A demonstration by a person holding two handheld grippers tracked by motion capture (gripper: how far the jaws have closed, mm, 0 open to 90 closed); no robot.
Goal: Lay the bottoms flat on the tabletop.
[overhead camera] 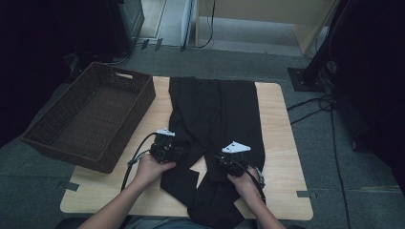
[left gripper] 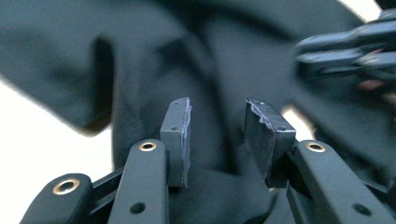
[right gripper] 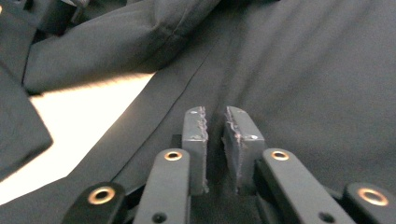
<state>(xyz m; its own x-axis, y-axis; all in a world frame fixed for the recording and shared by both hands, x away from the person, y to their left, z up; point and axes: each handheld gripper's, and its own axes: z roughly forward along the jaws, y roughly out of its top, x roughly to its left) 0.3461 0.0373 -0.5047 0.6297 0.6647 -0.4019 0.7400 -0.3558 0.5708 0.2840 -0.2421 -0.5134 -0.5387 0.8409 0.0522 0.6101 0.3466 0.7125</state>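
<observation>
Left gripper (overhead camera: 179, 153) gapes, right gripper (overhead camera: 223, 161) nearly closed, over dark trousers (overhead camera: 215, 109) beside a wicker basket (overhead camera: 90, 114).

No text, label, brand or number is readable anywhere.

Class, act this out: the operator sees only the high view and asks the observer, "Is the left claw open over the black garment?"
Observer: Yes. In the left gripper view the left claw has its jaws well apart, with nothing between them and the black garment behind.
Operator: And the right claw?
Observer: In the right gripper view the right claw has its jaws nearly together, with a thin slit between. Whether cloth is pinched, I cannot tell.
</observation>
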